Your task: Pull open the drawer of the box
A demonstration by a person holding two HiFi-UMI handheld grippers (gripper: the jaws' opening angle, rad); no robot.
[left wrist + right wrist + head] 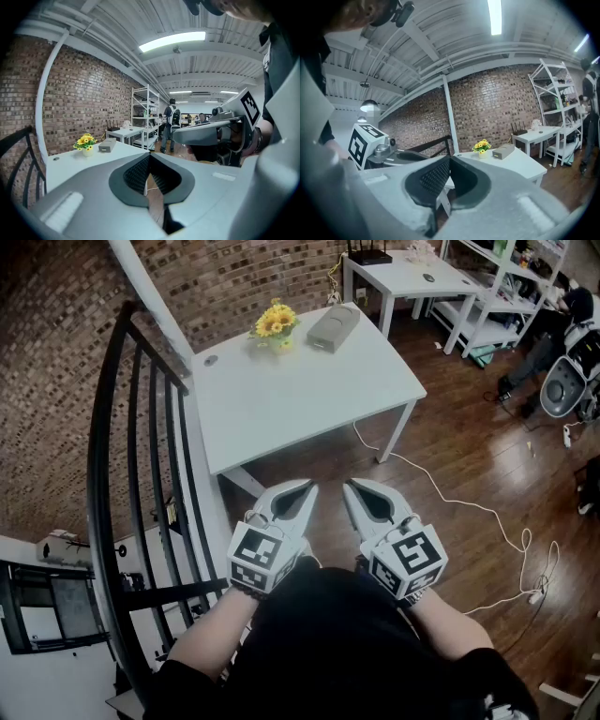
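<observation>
Left gripper (307, 487), right gripper (349, 485): fingers closed together, empty, well apart from the tabletop (309, 399) bearing box (332, 327) and flowers (275, 322).

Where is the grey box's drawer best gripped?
Likely the short end of the grey box facing the near edge of the table, where a pale inset shows; come from that side, along its length. No handle is discernible.

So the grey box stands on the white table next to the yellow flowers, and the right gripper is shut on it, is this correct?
Not quite. The right gripper is shut on nothing: the right gripper view shows its jaws together and empty, away from the table. The grey box does stand on the white table next to the yellow flowers.
</observation>
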